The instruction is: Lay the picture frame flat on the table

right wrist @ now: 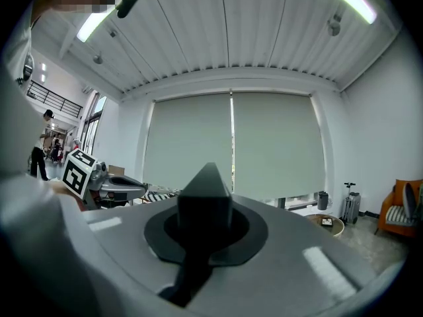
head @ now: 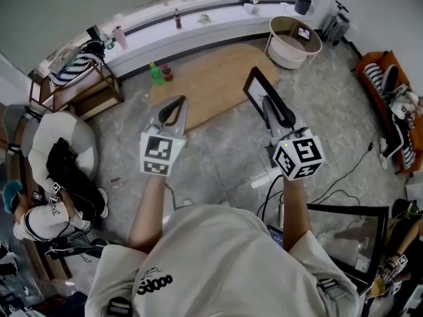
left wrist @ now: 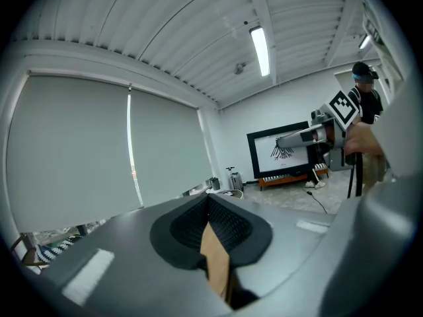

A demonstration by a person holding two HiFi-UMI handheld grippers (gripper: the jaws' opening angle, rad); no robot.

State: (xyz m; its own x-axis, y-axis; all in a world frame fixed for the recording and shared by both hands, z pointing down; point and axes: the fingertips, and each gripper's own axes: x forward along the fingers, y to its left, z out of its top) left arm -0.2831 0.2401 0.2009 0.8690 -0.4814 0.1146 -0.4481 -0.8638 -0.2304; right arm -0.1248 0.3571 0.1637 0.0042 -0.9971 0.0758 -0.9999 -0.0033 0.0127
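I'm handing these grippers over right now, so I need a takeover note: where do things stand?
Right gripper: shut on the picture frame, which is upright in the air by the end of the wooden table.
Left gripper: shut, empty, level beside it.
Done: frame is in hand.
Left: lower the frame, lay it flat on the table, let go.

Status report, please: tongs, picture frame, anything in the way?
Right tongs shut on picture frame, upright, not flat yet, at right end of table. Left tongs shut, empty. Nothing seen in the way.
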